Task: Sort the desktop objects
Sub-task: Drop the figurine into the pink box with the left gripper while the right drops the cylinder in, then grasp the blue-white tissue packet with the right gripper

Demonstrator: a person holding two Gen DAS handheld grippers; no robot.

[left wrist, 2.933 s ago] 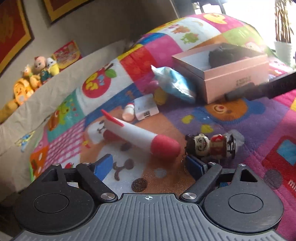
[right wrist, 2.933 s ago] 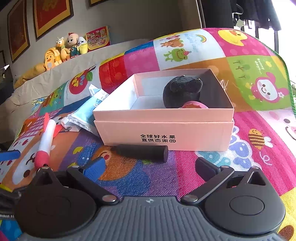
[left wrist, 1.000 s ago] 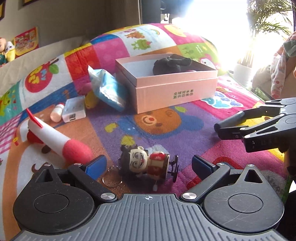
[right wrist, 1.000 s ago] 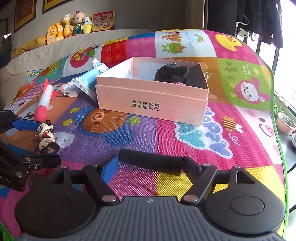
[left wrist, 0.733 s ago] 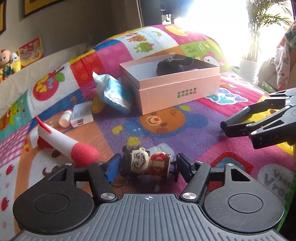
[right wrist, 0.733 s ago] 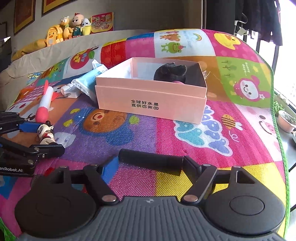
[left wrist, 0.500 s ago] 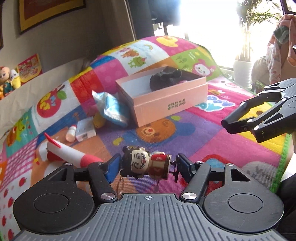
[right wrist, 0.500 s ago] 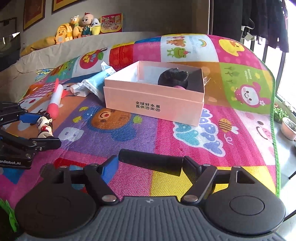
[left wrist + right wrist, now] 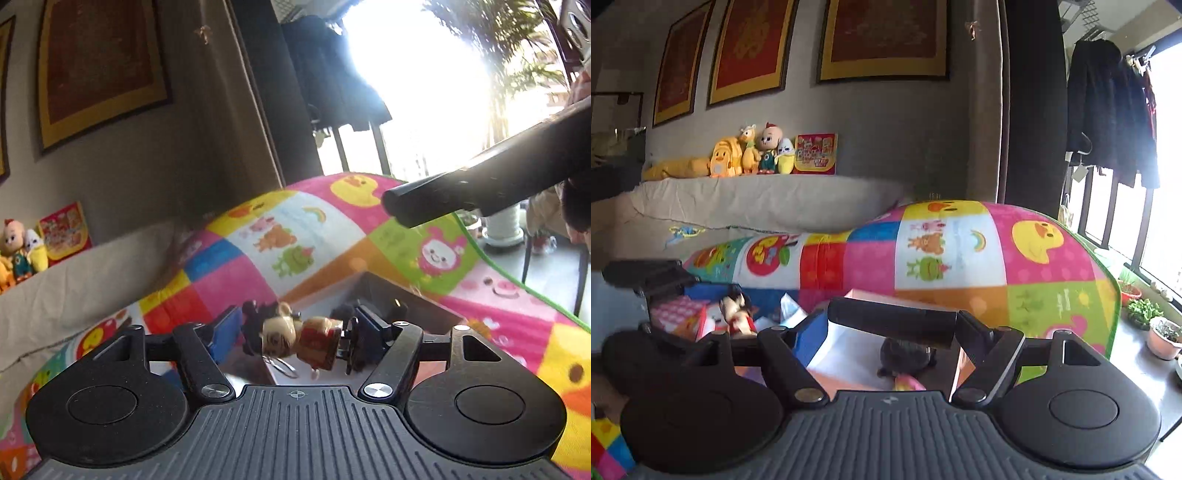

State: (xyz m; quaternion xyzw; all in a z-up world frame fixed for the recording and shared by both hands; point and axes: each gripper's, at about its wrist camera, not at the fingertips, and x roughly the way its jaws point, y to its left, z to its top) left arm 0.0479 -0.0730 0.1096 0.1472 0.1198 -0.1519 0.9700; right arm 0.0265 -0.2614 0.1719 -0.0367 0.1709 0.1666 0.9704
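The toy figurine lies on its side between the 2 fingers of the left hand-held gripper, low in the middle of the left wrist view. Its long axis runs across the frame, black-haired head to the left, red body to the right. The jaws have just been opening further; the figurine sits between them, tilted, and whether the pads press it is unclear. A key ring dangles below it.

The black cylinder is clamped end to end by the right hand-held gripper, its jaws about half open around it. Its long axis runs level across the right wrist view, centre frame. In the left wrist view it slants from upper right down toward the middle.

Below both lies the pink box, open, holding a dark plush toy. Under it spreads the colourful patchwork mat.
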